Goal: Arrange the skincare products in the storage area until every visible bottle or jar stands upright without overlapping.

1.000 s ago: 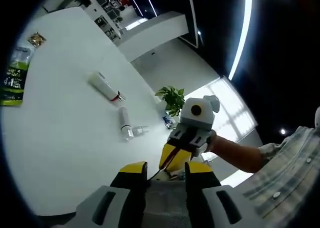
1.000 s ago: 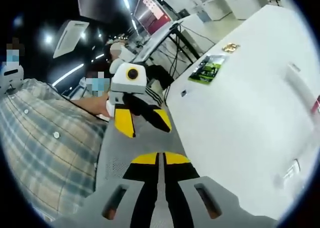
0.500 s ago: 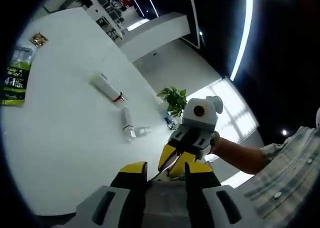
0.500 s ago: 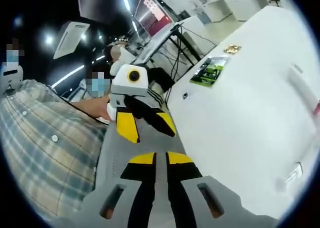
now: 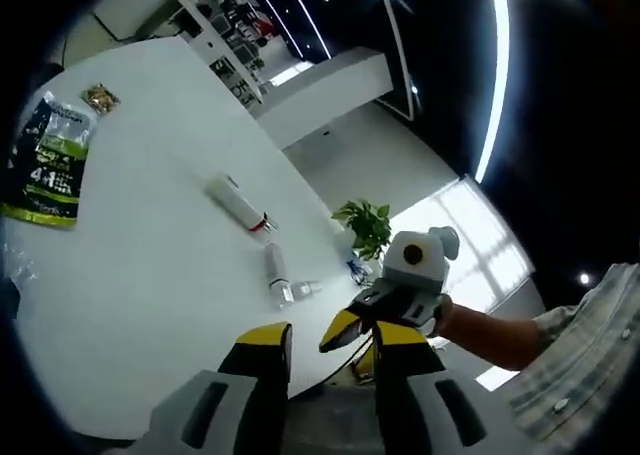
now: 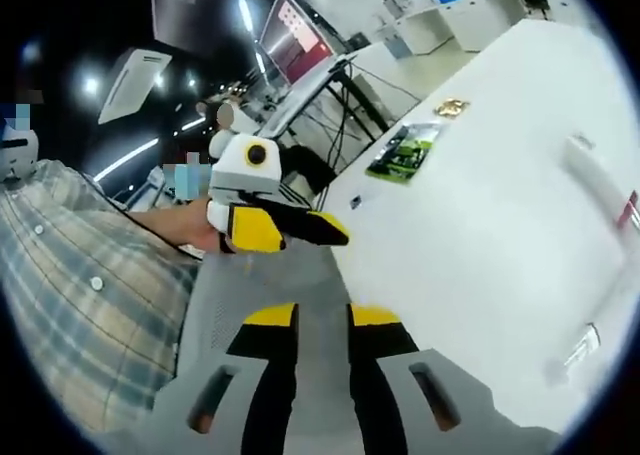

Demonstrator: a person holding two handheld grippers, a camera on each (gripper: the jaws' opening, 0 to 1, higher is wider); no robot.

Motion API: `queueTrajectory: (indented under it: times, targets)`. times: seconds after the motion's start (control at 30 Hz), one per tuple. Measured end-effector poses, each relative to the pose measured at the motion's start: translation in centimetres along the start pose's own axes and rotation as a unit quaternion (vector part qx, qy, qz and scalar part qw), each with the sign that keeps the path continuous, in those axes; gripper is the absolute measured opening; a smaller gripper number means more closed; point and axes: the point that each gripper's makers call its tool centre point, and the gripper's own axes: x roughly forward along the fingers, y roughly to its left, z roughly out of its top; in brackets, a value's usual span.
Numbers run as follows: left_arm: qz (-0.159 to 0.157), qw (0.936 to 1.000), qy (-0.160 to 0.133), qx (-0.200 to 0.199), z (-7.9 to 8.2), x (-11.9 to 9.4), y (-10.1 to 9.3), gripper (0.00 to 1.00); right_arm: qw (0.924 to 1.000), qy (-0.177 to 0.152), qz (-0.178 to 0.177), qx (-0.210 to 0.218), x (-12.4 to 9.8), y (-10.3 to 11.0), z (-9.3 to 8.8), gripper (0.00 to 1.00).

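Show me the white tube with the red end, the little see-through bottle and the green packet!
white tube (image 5: pixel 236 203): left gripper view, middle of its body.
see-through bottle (image 5: pixel 277 272): left gripper view, middle of its body.
green packet (image 5: pixel 50 161): left gripper view, middle of its printed front.

A white table (image 5: pixel 150 275) carries a white tube with a red band (image 5: pixel 238 204) lying flat. Just beside it lies a clear bottle (image 5: pixel 277 275); well apart from the tube lie a green packet (image 5: pixel 50 160) and, perhaps, a small snack wrapper (image 5: pixel 100 98).
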Motion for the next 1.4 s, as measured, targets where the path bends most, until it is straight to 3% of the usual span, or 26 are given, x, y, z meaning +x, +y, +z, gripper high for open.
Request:
queueTrajectory:
  times: [0.1, 0.23, 0.33, 0.5, 0.57, 0.63, 0.67, 0.77, 0.8, 0.87, 1.03, 1.1, 1.17, 1.4]
  targets:
    - [0.008, 0.9999, -0.001, 0.01, 0.1, -0.1, 0.0, 0.35, 0.9997, -0.018, -0.013, 0.008, -0.1, -0.7, 0.8, 0.23]
    - [0.067, 0.9902, -0.007, 0.123, 0.8, -0.6, 0.7, 0.34, 0.9979, -0.055, -0.031, 0.016, 0.0, -1.4, 2.3, 0.31]
    - [0.089, 0.984, -0.007, 0.154, 1.1, -0.9, 0.9, 0.34, 0.9959, -0.073, -0.049, 0.022, 0.0, -2.2, 2.9, 0.32]
    - [0.153, 0.9602, -0.02, 0.233, 2.0, -1.8, 1.7, 0.34, 0.989, -0.103, -0.106, 0.005, -0.9, -4.4, 4.1, 0.39]
    - [0.189, 0.9392, -0.045, 0.283, 3.3, -2.5, 1.8, 0.34, 0.9812, -0.112, -0.155, -0.024, -2.5, -6.1, 4.7, 0.45]
    - [0.195, 0.9409, -0.046, 0.273, 3.2, -2.6, 2.0, 0.35, 0.9694, -0.113, -0.206, -0.071, -4.0, -7.9, 5.3, 0.55]
    - [0.206, 0.9389, -0.044, 0.272, 3.3, -2.7, 2.4, 0.35, 0.9591, -0.114, -0.241, -0.096, -5.3, -9.1, 5.7, 0.61]
    - [0.22, 0.9342, -0.038, 0.278, 3.3, -2.6, 2.9, 0.35, 0.9413, -0.116, -0.299, -0.105, -8.2, -12.4, 6.3, 0.64]
    - [0.224, 0.9333, -0.033, 0.279, 3.1, -2.5, 3.1, 0.35, 0.9333, -0.112, -0.322, -0.112, -9.5, -14.1, 6.5, 0.65]
    - [0.233, 0.9295, -0.021, 0.285, 2.8, -2.3, 3.5, 0.35, 0.9282, -0.101, -0.339, -0.114, -10.7, -15.9, 6.6, 0.69]
    - [0.237, 0.926, -0.018, 0.293, 2.8, -1.7, 3.5, 0.35, 0.9255, -0.004, -0.351, -0.143, -12.3, -19.8, 5.5, 0.65]
    - [0.241, 0.9247, -0.019, 0.294, 2.8, -1.6, 3.6, 0.35, 0.919, 0.002, -0.363, -0.154, -12.8, -21.4, 6.0, 0.62]
    - [0.257, 0.9167, -0.015, 0.306, 2.8, -1.8, 3.9, 0.35, 0.9205, 0.009, -0.362, -0.147, -13.0, -22.7, 6.2, 0.61]
    - [0.273, 0.9014, -0.007, 0.336, 2.6, -2.2, 3.7, 0.36, 0.9213, 0.045, -0.358, -0.146, -12.1, -26.5, 6.6, 0.56]
